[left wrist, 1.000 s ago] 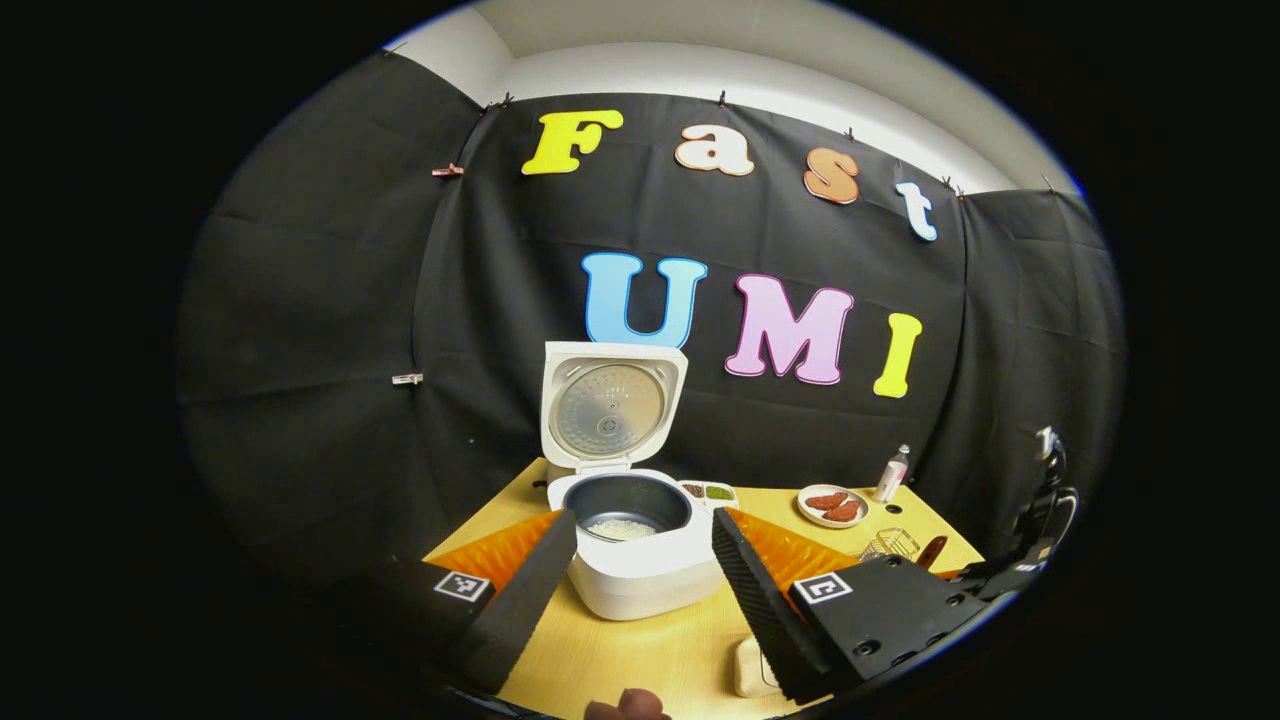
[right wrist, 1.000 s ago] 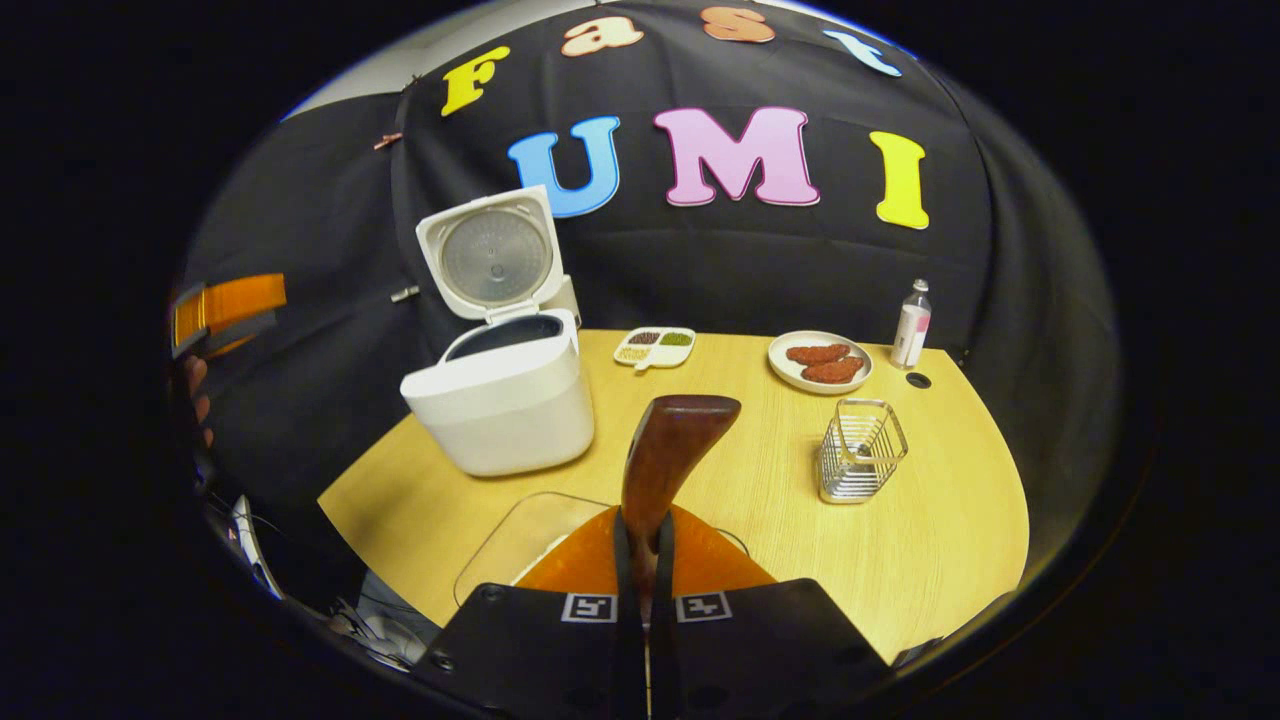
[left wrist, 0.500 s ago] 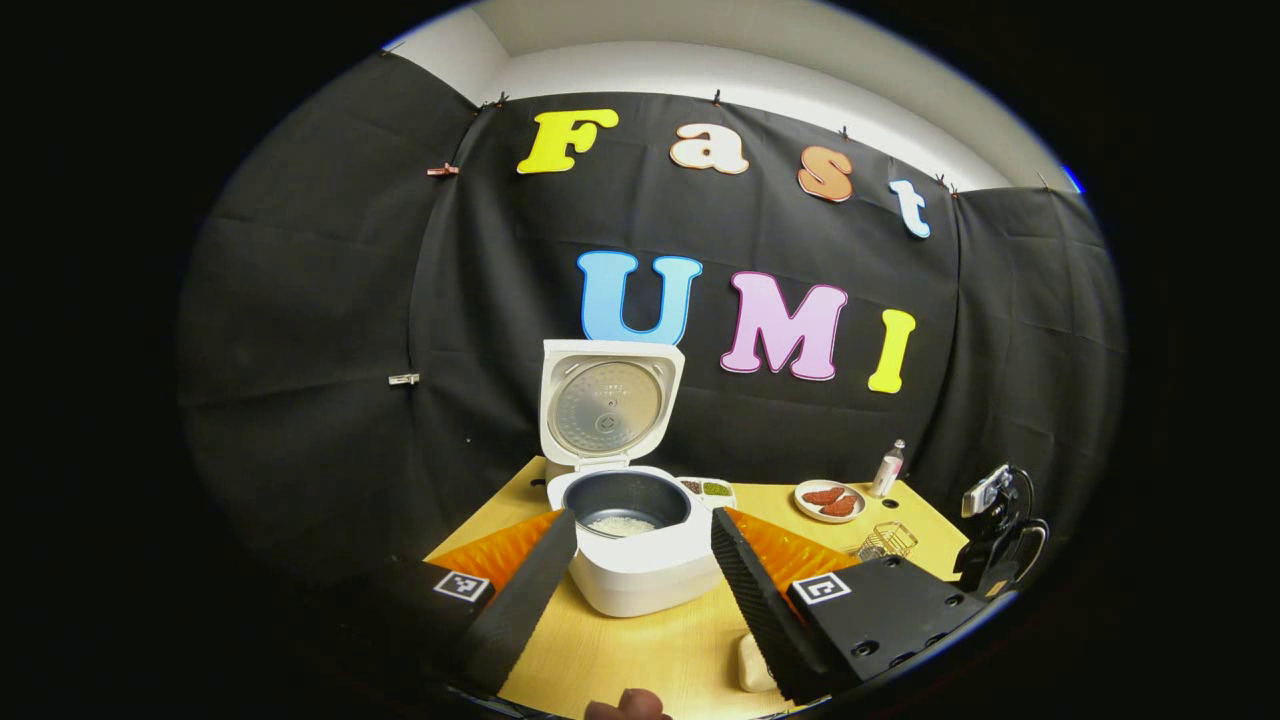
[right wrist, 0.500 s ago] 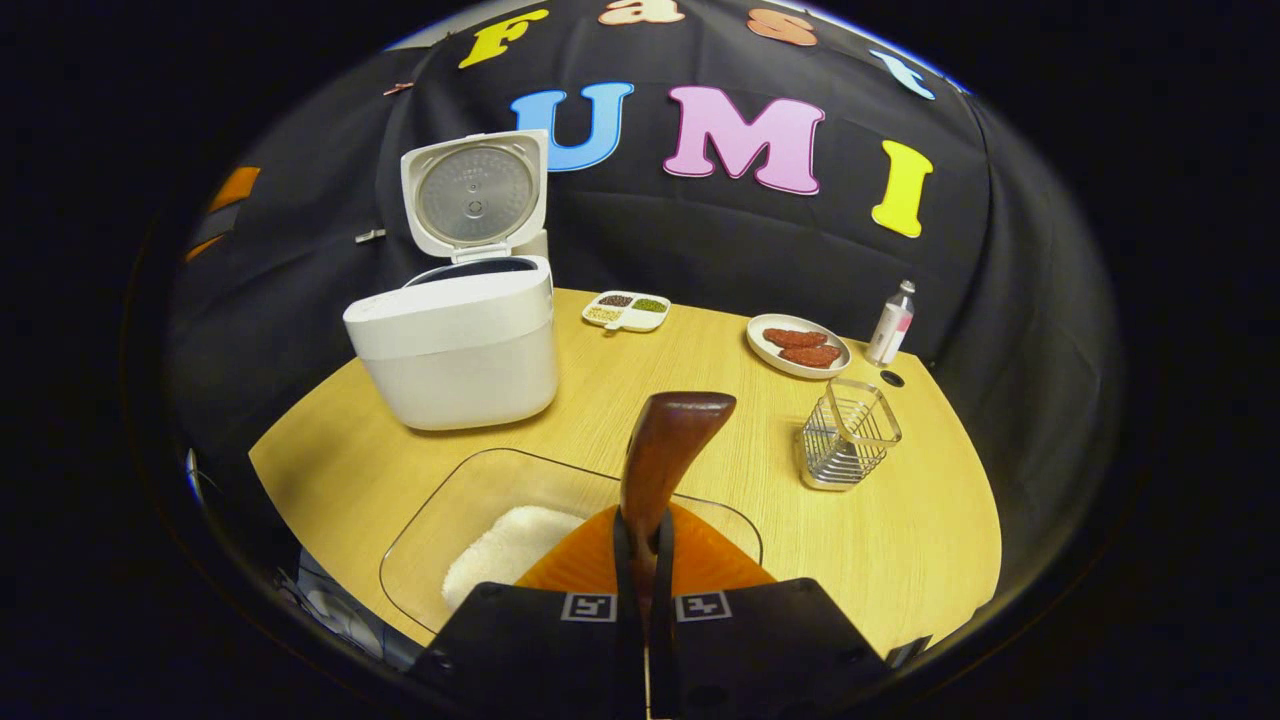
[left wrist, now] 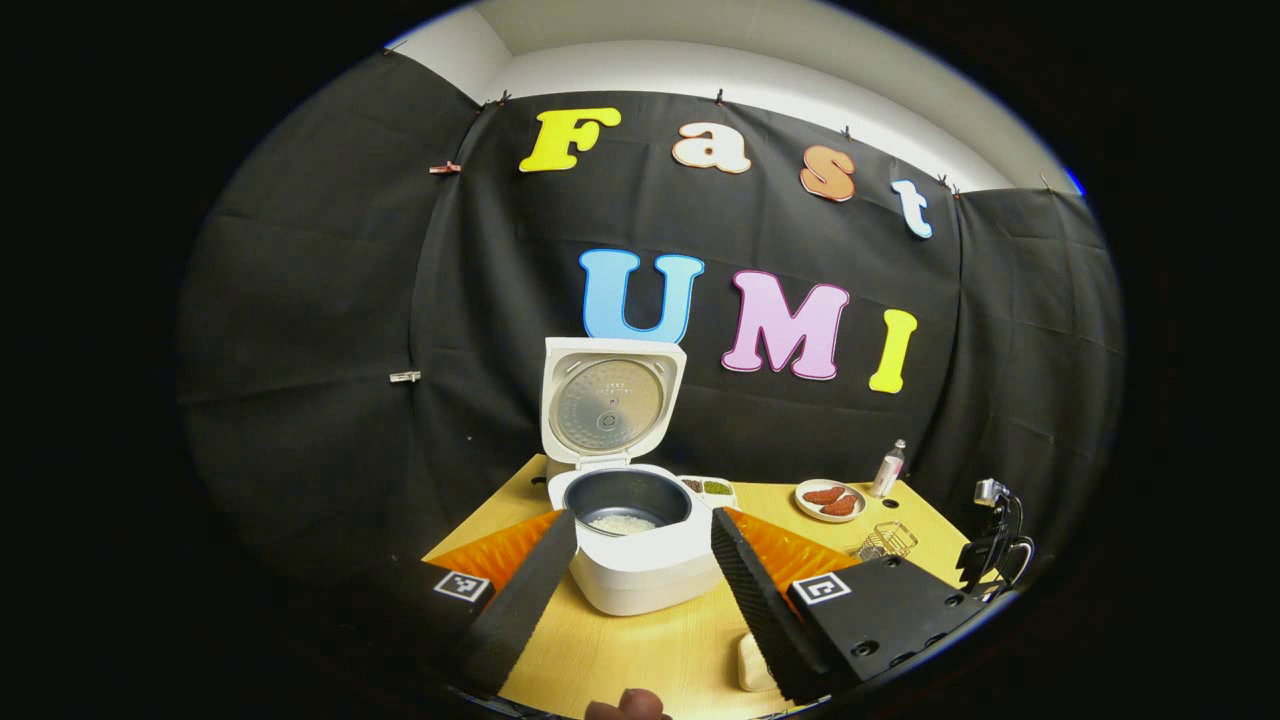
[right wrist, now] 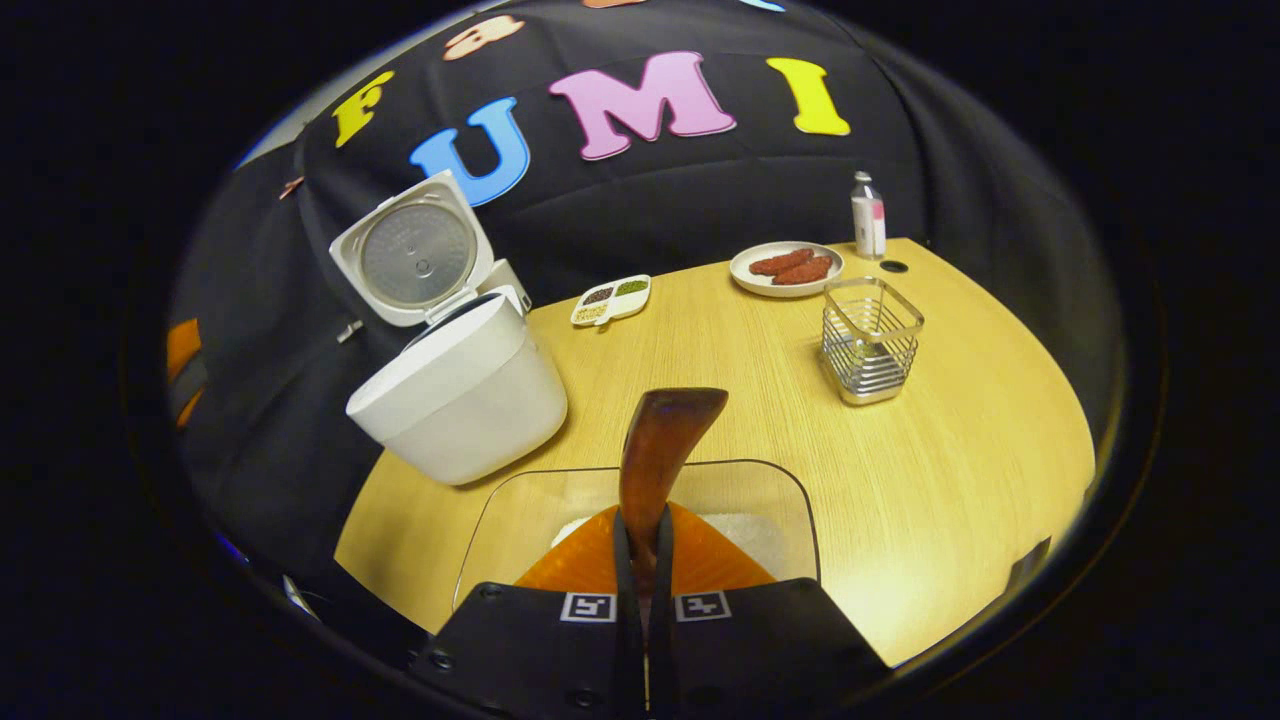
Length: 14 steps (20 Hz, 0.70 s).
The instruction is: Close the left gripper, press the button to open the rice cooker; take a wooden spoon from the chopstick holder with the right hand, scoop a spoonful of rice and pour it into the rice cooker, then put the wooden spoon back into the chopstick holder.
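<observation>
Since half a second ago the right gripper (right wrist: 645, 560) has swung round and tipped down, so the glass dish (right wrist: 800, 500) of rice now lies directly under it where it had sat off to the lower left, and the chopstick holder (right wrist: 870, 340) has slid up and to the right; the left gripper (left wrist: 640, 590) has barely shifted — the rice cooker (left wrist: 640, 565) is framed between its fingers just as before.

The right gripper's fingers are pinched narrow on the handle of the wooden spoon (right wrist: 660, 450), whose dark bowl juts forward above the dish; held so, handle low and bowl out front, the spoon seems lined up to dip into the white rice (right wrist: 745, 530) — probably a scooping step.

The left gripper's jaws stand wide apart and hold nothing; it hangs back at the near edge of the table (left wrist: 620, 660), most likely parked there to leave the cooker's mouth free.

The cooker's lid (left wrist: 610, 405) stands upright, so the button press is done; some rice already lies in the inner pot (left wrist: 625, 500); the wire holder stands empty, well apart from the cooker, awaiting the spoon's return.
</observation>
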### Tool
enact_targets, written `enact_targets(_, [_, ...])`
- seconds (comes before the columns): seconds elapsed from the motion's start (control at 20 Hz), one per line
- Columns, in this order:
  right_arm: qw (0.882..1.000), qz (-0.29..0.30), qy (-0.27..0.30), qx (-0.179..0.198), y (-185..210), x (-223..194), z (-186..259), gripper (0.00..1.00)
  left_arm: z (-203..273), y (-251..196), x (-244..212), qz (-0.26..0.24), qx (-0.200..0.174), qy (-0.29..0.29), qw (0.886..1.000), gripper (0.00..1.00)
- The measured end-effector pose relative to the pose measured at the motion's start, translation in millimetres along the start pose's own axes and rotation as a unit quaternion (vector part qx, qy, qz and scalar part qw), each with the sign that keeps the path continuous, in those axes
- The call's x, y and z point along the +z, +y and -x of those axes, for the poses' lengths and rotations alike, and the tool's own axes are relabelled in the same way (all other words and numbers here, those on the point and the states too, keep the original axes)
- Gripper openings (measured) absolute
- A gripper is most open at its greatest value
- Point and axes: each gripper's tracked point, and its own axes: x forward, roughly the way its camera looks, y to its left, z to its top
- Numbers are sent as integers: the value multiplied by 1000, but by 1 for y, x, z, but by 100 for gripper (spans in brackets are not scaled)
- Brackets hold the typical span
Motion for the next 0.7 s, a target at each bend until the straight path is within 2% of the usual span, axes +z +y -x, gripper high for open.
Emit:
enact_targets(0.3, [994, -109, -12, 22, -14, 11, 10, 6, -3, -1, 3, -1, -2, -3, 1000, 94])
enact_targets(0.7, [985, -155, -63, 33, -9, 72, 41, 7, -9, -9, 3, -3, -15, -5, 1000, 94])
